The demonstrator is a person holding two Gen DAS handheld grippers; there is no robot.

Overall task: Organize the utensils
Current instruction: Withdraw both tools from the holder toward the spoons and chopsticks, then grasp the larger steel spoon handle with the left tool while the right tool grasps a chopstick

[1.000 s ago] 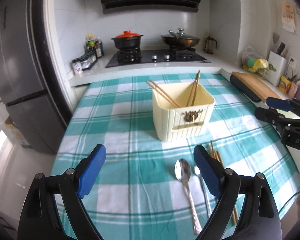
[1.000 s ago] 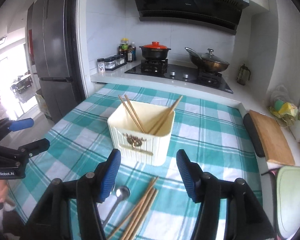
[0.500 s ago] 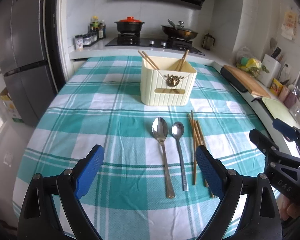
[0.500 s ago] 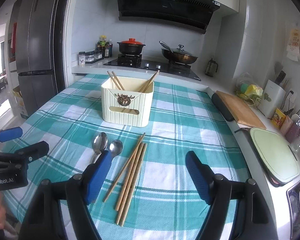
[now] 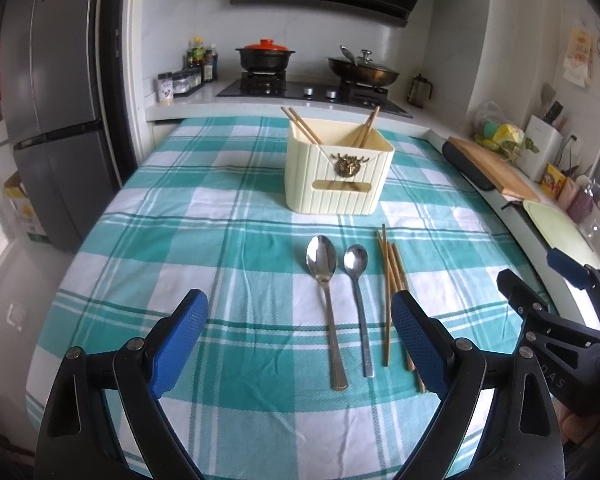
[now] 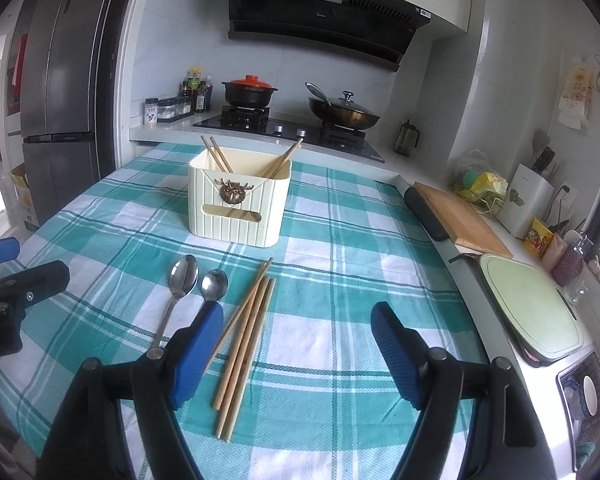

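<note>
holder [image 5: 338, 174]: cream box on checked cloth, chopsticks leaning inside
spoons [image 5: 322, 260]: two, just in front of holder
loose chopsticks [image 6: 246, 332]: right of spoons
left gripper [image 5: 300, 340]: jaws apart, empty
right gripper [image 6: 298, 350]: jaws apart, empty

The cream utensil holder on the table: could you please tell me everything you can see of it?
The cream utensil holder is a squarish open-topped box, apparently ribbed plastic, with rounded corners. Its front bears a bronze-coloured ornament and, below that, a horizontal slot. It stands upright on the teal checked tablecloth, towards the far side near the stove. Wooden chopsticks lean inside it, one pair at the left corner, more at the right. Nothing else touches it; both spoons and the loose chopsticks lie on the cloth in front, apart from it.
</note>
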